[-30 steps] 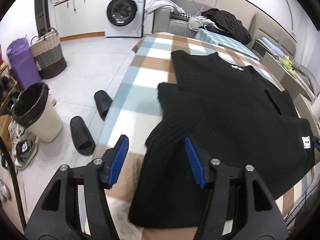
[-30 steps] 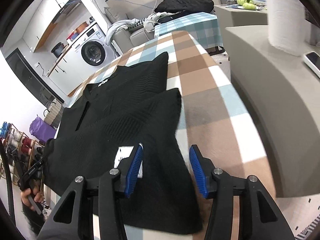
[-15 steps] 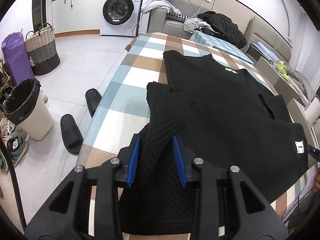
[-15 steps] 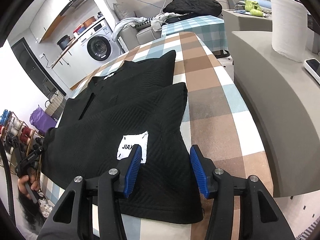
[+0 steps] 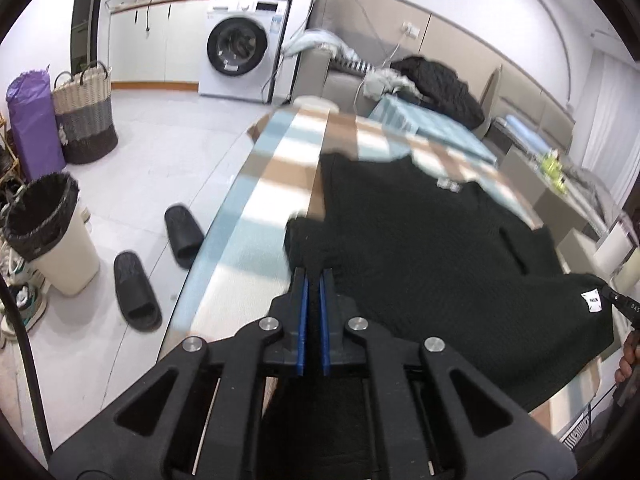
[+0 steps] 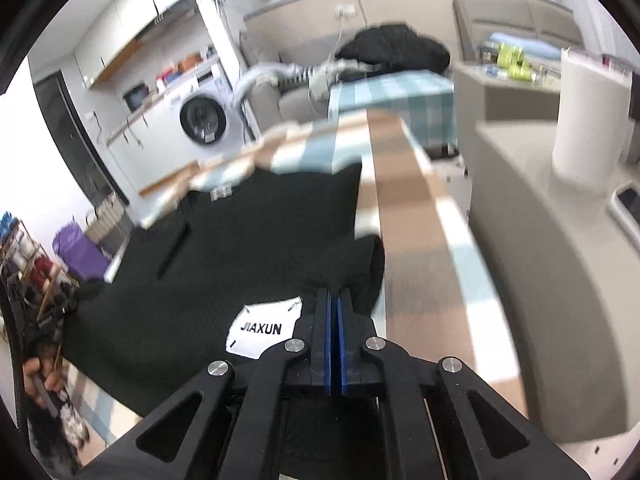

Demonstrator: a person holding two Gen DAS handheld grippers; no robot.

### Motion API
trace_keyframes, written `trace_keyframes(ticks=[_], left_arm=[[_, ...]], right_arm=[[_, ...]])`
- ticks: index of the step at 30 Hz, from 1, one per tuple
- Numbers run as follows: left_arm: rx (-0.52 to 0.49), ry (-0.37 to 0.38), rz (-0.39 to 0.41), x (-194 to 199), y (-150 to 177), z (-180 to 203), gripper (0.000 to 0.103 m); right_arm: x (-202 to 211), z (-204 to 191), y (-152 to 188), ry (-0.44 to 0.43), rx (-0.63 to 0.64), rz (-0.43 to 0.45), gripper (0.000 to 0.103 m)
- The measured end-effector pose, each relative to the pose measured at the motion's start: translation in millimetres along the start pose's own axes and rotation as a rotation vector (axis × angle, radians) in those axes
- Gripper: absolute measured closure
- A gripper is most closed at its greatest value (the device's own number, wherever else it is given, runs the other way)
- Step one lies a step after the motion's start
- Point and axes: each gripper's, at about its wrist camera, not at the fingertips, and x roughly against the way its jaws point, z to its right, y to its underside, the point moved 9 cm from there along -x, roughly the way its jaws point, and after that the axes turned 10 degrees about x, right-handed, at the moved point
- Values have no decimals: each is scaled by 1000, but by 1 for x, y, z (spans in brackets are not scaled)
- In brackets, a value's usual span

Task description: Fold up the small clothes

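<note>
A black knit sweater (image 5: 420,248) lies spread over a checked table (image 5: 256,216), filling the centre of both views. At lower centre of the left wrist view, the left gripper (image 5: 313,280) has just been closing and its fingers now pinch the sweater's near hem. At lower centre of the right wrist view, the right gripper (image 6: 334,300) has likewise closed onto the hem beside a white label (image 6: 264,330). Uneven lifting could likely skew the fold; a shallow pinch on thick knit may slip free.
</note>
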Motion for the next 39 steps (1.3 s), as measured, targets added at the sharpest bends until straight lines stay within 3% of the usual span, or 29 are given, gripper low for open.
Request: trace_keyframes(ticks=[7, 10, 15, 17, 19, 21, 22, 26, 27, 28, 30, 34, 37, 39], left_arm=[[-20, -2, 87, -20, -61, 19, 100], [-2, -30, 39, -53, -70, 14, 100], [-2, -83, -67, -101, -54, 3, 100], [-5, -109, -82, -108, -45, -2, 92], [-17, -143, -91, -107, -39, -7, 65], [-20, -151, -83, -101, -34, -13, 55], [-19, -147, -87, -100, -31, -15, 55], [-6, -129, -118, -94, -14, -25, 57], [-8, -127, -118, -94, -12, -25, 70], [-8, -118, -121, -93, -11, -25, 89], [-1, -86, -117, -87, -13, -20, 98], [-11, -92, -85, -78, -20, -19, 99], [14, -100, -133, -85, -14, -26, 99], [12, -96, -145, -84, -11, -25, 97]], right_arm=[[-9, -2, -74, 53, 36, 113, 100], [-33, 4, -83, 65, 2, 90, 100], [-79, 21, -59, 79, -86, -26, 100], [-91, 27, -45, 83, -118, -87, 97], [-92, 30, -36, 75, -131, -116, 83], [-85, 31, -28, 53, -135, -119, 74], [-81, 32, -24, 36, -140, -115, 69], [-79, 31, -4, -29, -139, -153, 66], [-80, 30, -2, -29, -136, -153, 73], [-80, 28, -2, -36, -135, -146, 84], [-75, 24, -7, -67, -140, -112, 96], [-58, 20, -23, -91, -143, -21, 99], [-70, 30, -16, -27, -162, -82, 99], [-80, 38, -5, -2, -194, -154, 88]])
